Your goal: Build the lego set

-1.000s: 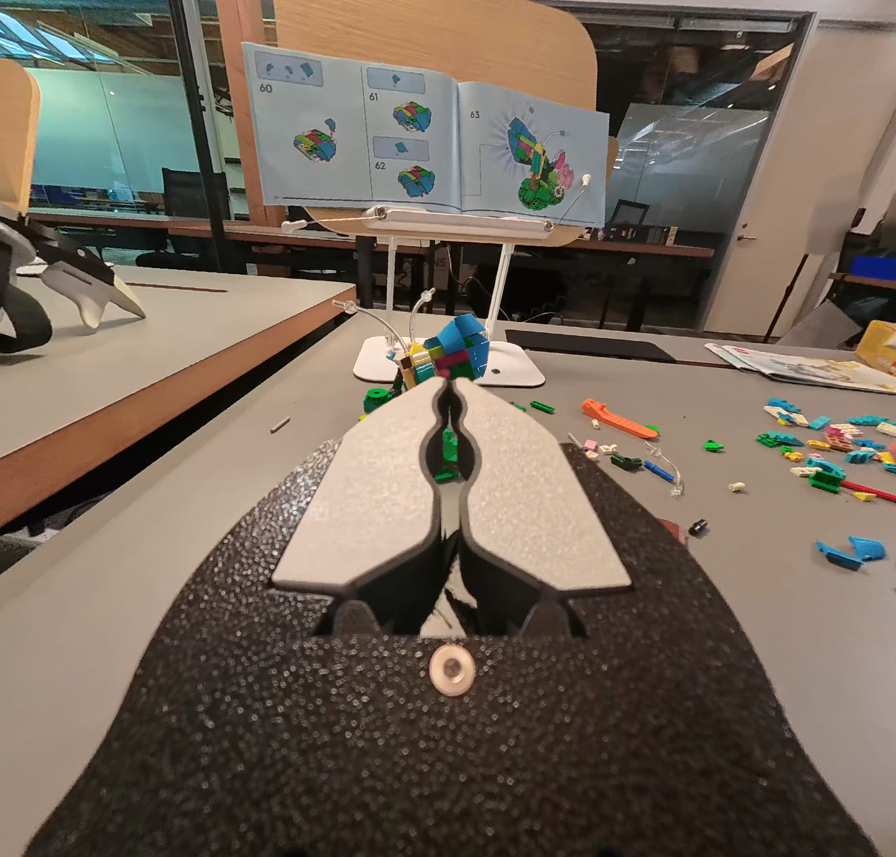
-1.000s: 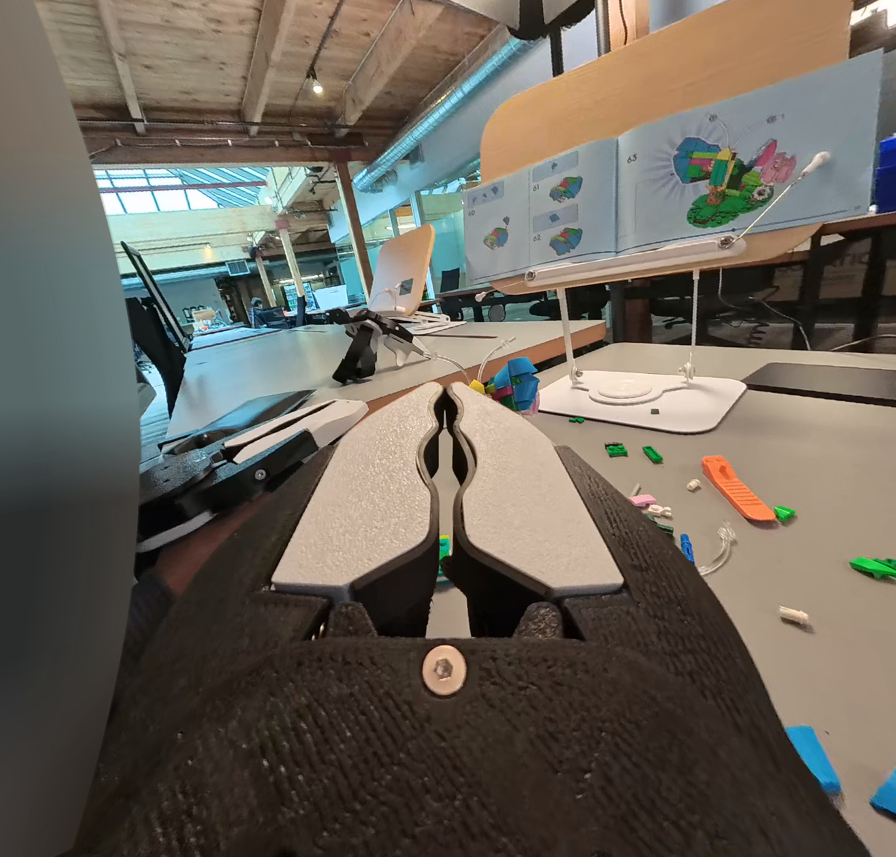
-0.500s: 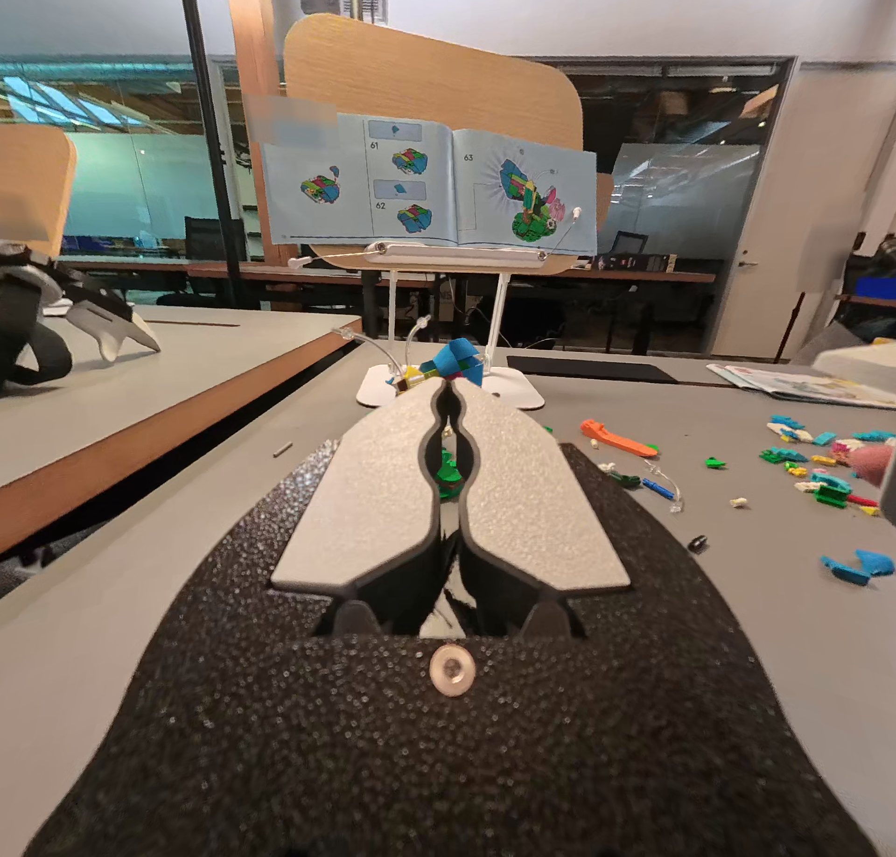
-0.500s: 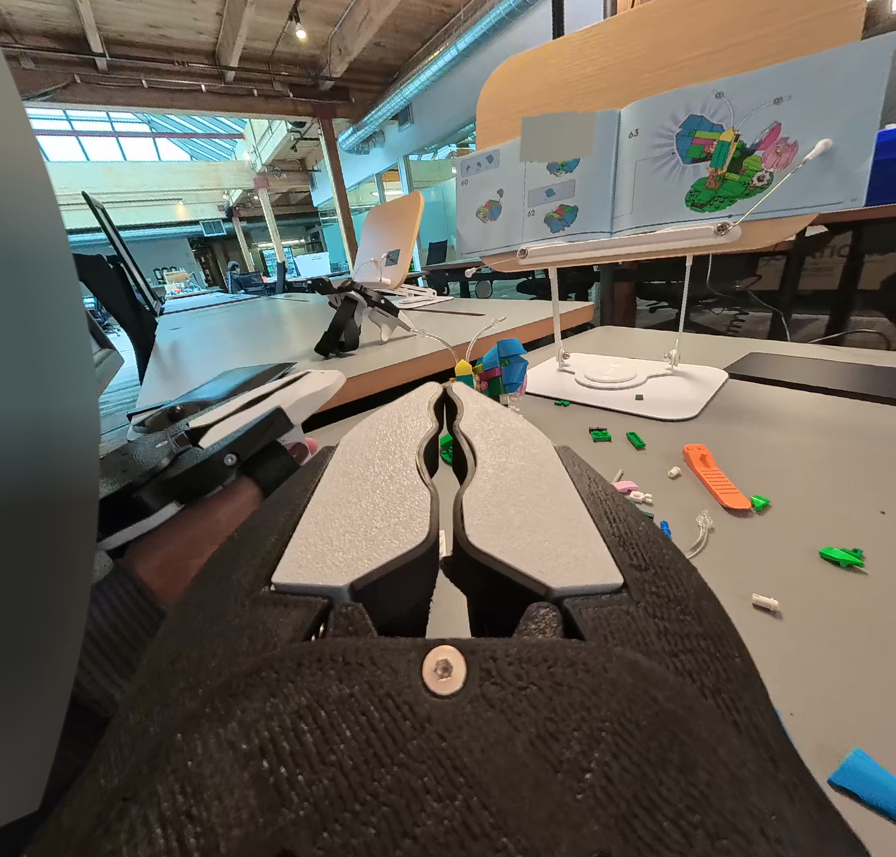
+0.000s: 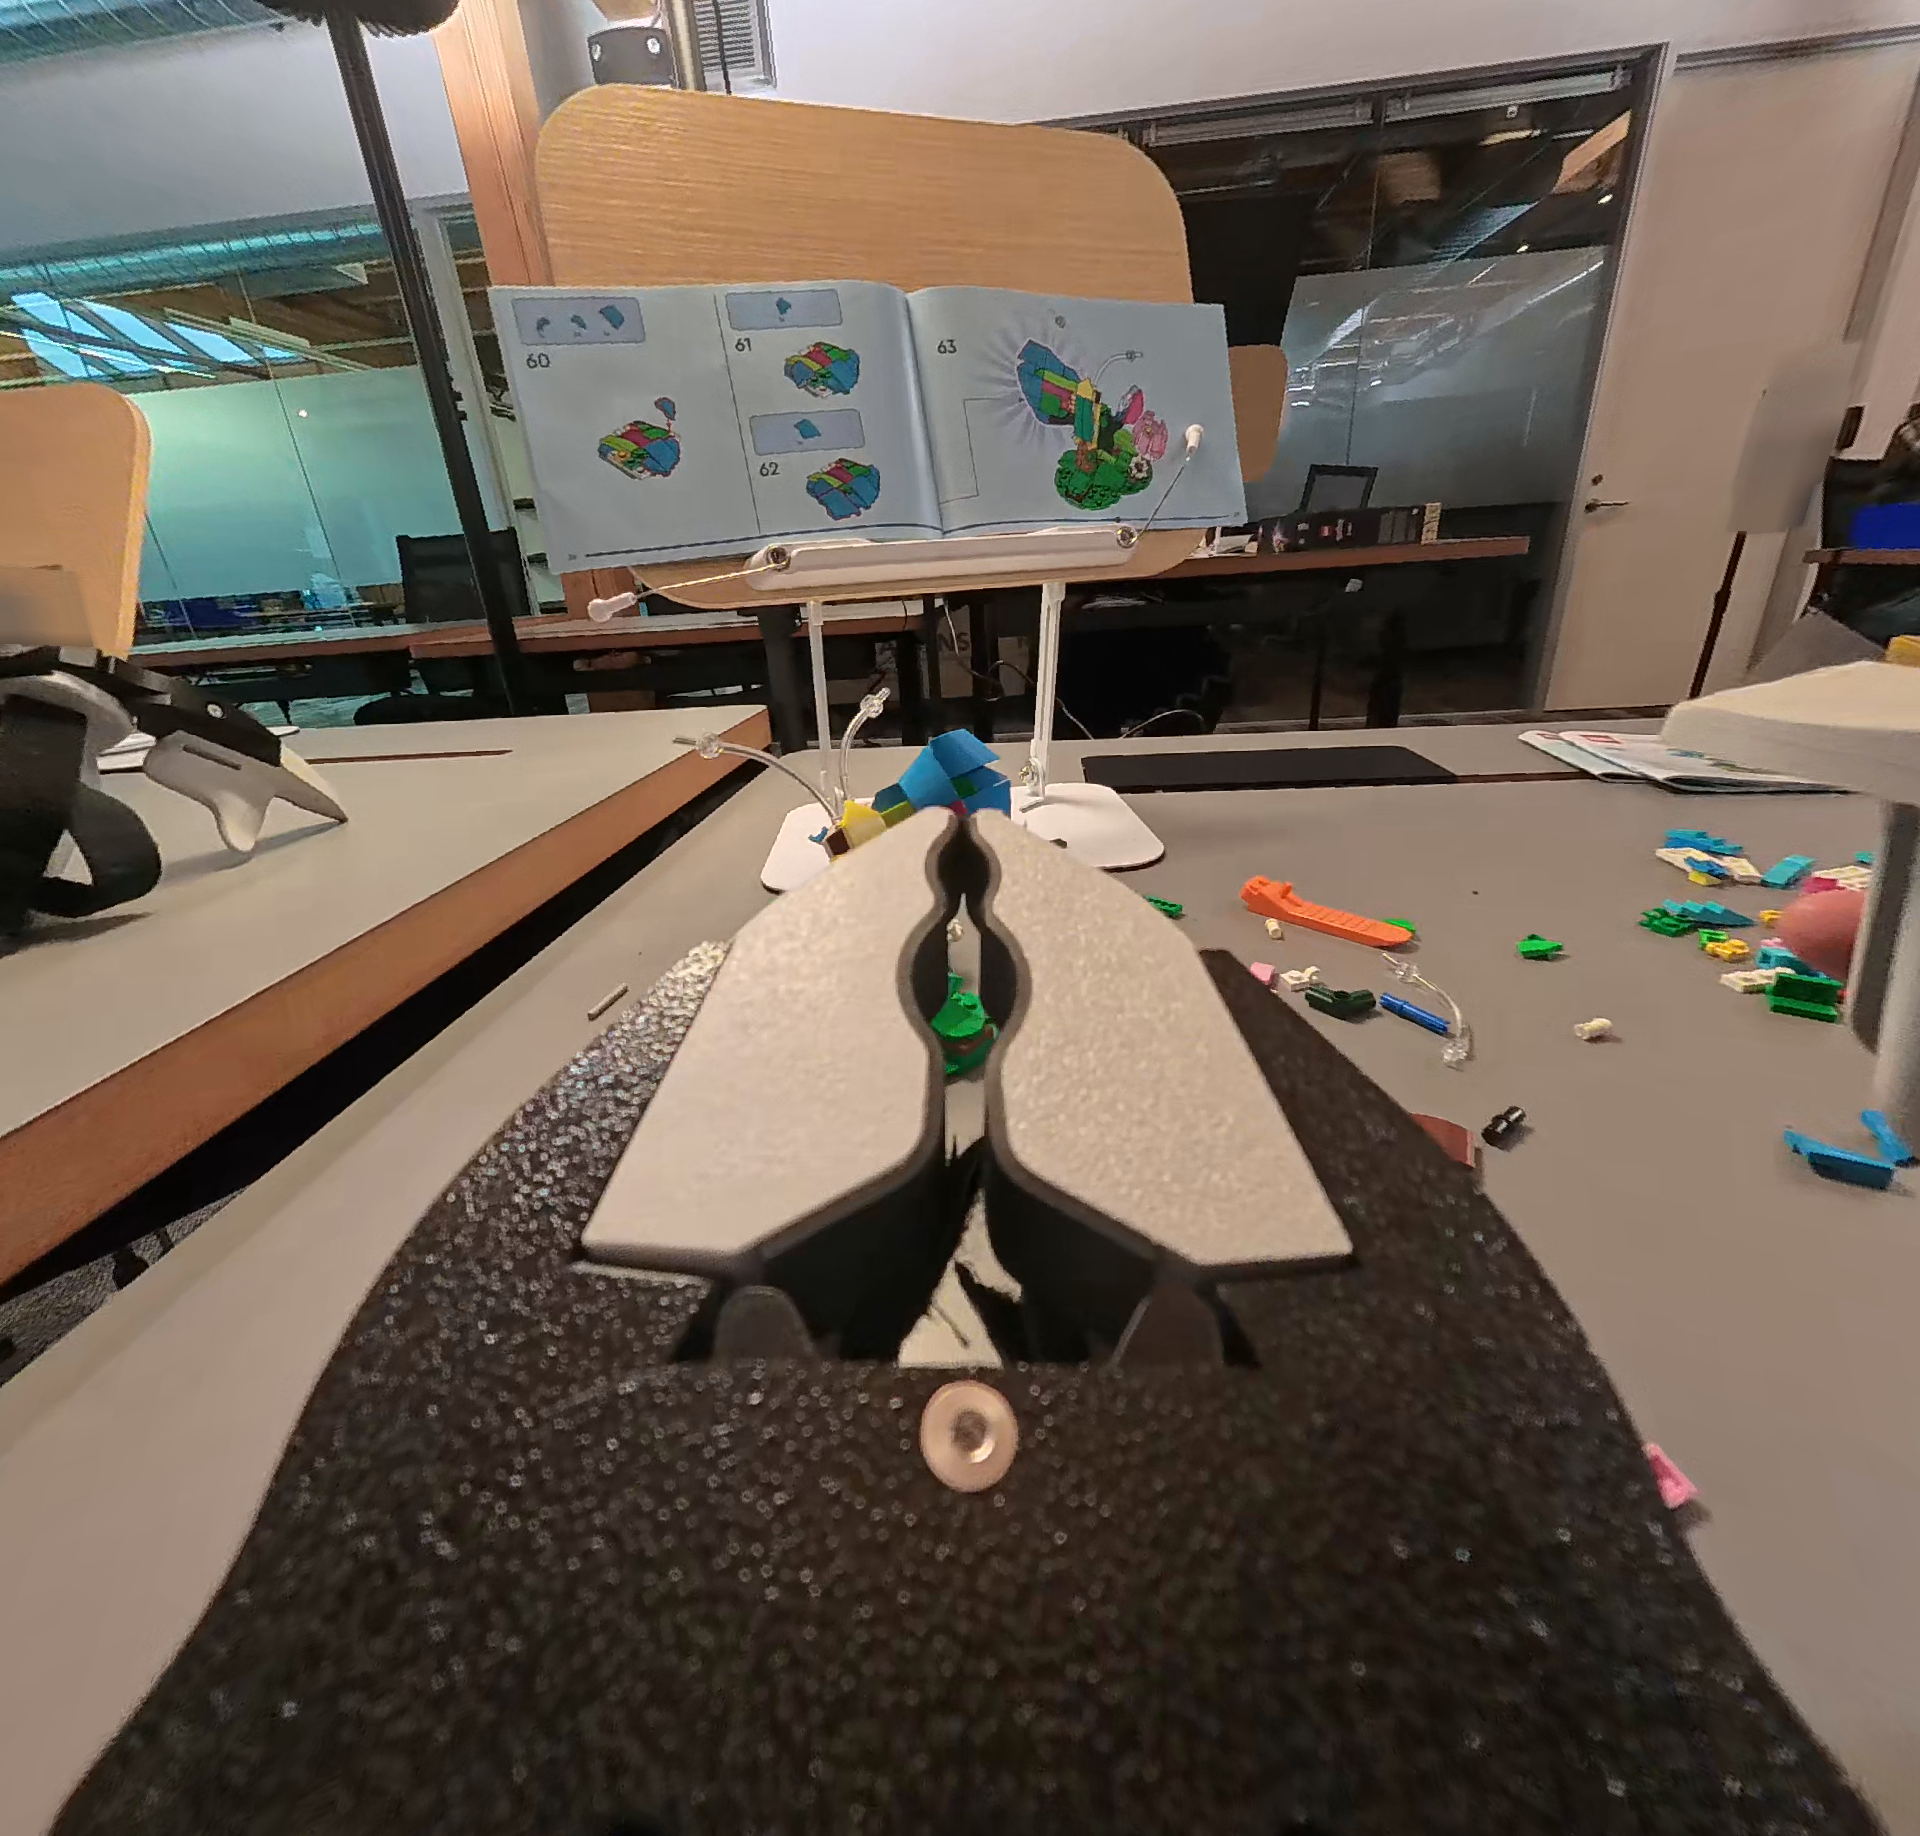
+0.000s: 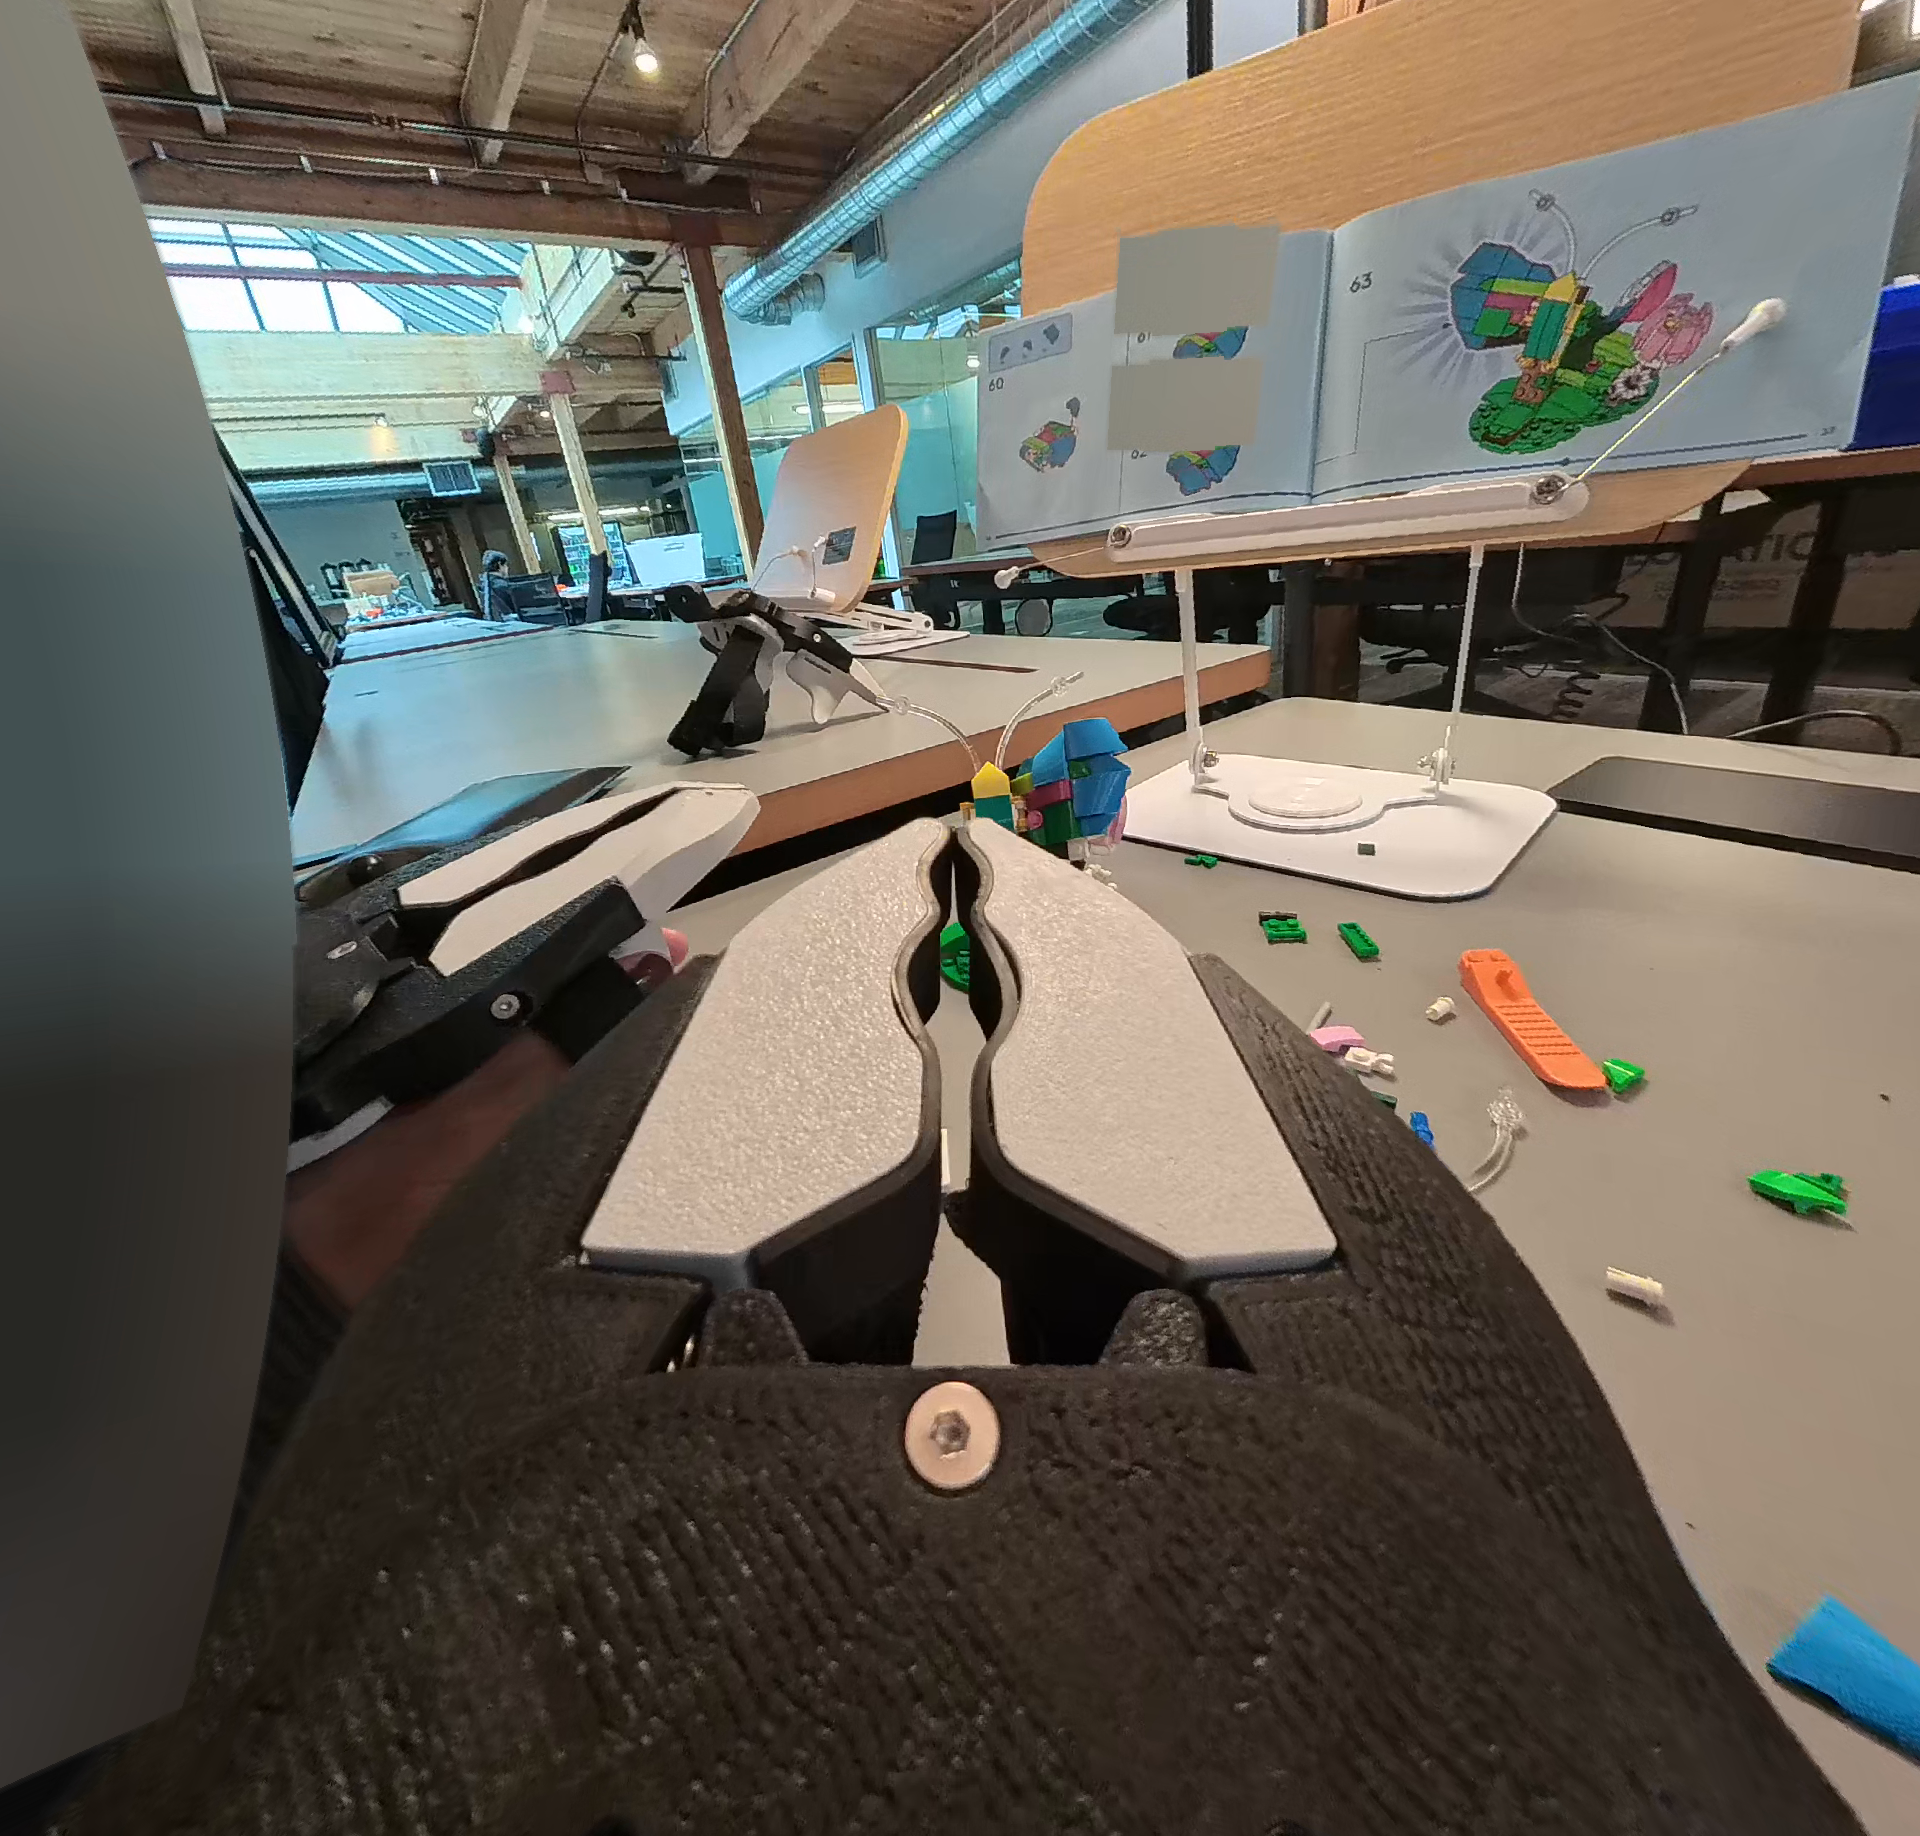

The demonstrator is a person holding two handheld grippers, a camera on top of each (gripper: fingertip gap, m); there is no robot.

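The partly built lego model point(image 5: 940, 784), blue, green and yellow with two clear antennae, stands on the grey table point(image 5: 1351, 1371) in front of the booklet stand. It also shows in the right wrist view point(image 6: 1075, 784). My left gripper point(image 5: 961, 828) is shut and empty, pointing at the model from short of it. A green lego piece point(image 5: 961, 1023) lies on the table and shows through the gap between its fingers. My right gripper point(image 6: 954, 830) is shut and empty, just right of the left gripper point(image 6: 727, 820). The open instruction booklet point(image 5: 862, 415) rests on a white stand.
An orange brick separator point(image 5: 1325, 919) and scattered loose bricks point(image 5: 1745, 939) lie to the right. The separator shows in the right wrist view too point(image 6: 1527, 1033). A second table point(image 5: 312, 903) with a spare gripper point(image 5: 156, 768) stands to the left across a gap. Some 11 cm of space lies between my two pairs of fingers.
Both grippers stay shut. The left view has tilted up and drawn back a little from the model. The left gripper has come further into the right wrist view.
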